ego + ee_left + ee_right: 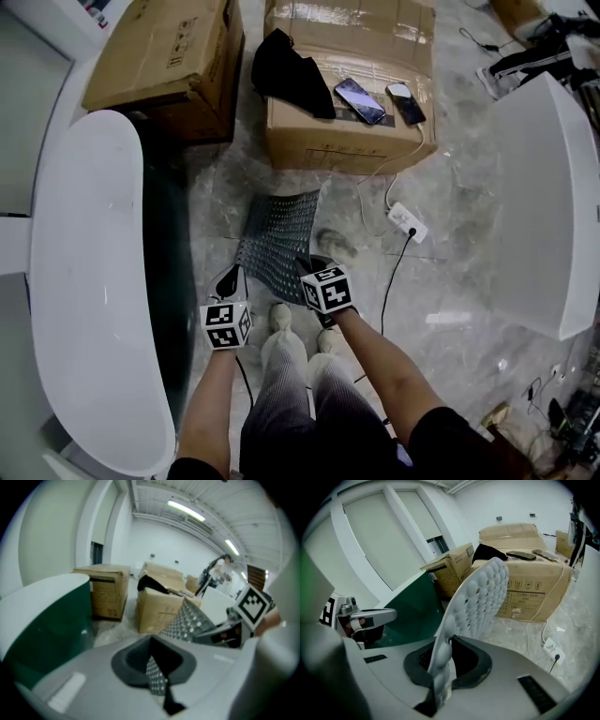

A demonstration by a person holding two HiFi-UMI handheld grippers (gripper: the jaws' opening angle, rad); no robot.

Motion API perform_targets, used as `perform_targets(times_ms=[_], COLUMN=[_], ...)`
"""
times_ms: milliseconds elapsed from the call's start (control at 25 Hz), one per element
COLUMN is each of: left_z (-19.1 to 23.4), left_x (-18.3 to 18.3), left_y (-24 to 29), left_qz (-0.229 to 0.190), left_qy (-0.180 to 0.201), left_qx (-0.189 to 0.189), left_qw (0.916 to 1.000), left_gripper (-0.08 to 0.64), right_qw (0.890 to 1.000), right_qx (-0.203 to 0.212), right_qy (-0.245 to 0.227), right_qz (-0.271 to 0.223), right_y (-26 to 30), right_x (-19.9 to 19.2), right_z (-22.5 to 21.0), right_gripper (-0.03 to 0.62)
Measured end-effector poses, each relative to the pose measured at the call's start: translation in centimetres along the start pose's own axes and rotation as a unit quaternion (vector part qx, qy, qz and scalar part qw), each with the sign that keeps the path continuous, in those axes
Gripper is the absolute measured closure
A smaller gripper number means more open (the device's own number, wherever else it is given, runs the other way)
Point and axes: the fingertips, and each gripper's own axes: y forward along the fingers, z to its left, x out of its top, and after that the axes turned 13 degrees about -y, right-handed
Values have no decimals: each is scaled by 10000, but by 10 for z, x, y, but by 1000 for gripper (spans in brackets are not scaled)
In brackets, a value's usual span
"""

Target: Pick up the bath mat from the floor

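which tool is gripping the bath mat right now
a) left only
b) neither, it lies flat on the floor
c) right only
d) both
d: the left tool and the right tool are each clamped on an edge of the bath mat.

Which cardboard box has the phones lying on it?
The right-hand box, just beyond the bath mat: two phones and a black cloth lie on top. The left box has a bare top.
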Motion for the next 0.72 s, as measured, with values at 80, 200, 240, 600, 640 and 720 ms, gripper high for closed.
perform_targets(times_ms=[80, 200, 240, 600, 640, 720], left_z=[0, -1, -3, -20, -22, -25], left_x=[13, 30, 35, 70, 74, 84], left_y=[-12, -29, -35, -99, -106, -119], left_qz=[-113, -247, -280, -548, -593, -687], left_qy=[18, -82, -151, -467, -463, -427], left_qx=[64, 116, 95, -294, -325, -366], left_qw=[9999, 9996, 9994, 9970, 9966, 9960], left_gripper=[555, 555, 555, 554, 554, 554], right_qw=[10000, 9999, 9998, 9974, 9970, 9963], right_qx=[10, 19, 29, 119, 122, 108], right_qy=[-22, 5, 39, 333, 347, 339], right_qz=[-37, -130, -170, -624, -683, -780], right_y=[-11, -29, -36, -97, -105, -120], right_x=[11, 27, 32, 82, 87, 95], right_z=[7, 17, 20, 46, 47, 51], right_gripper=[578, 578, 578, 578, 578, 578])
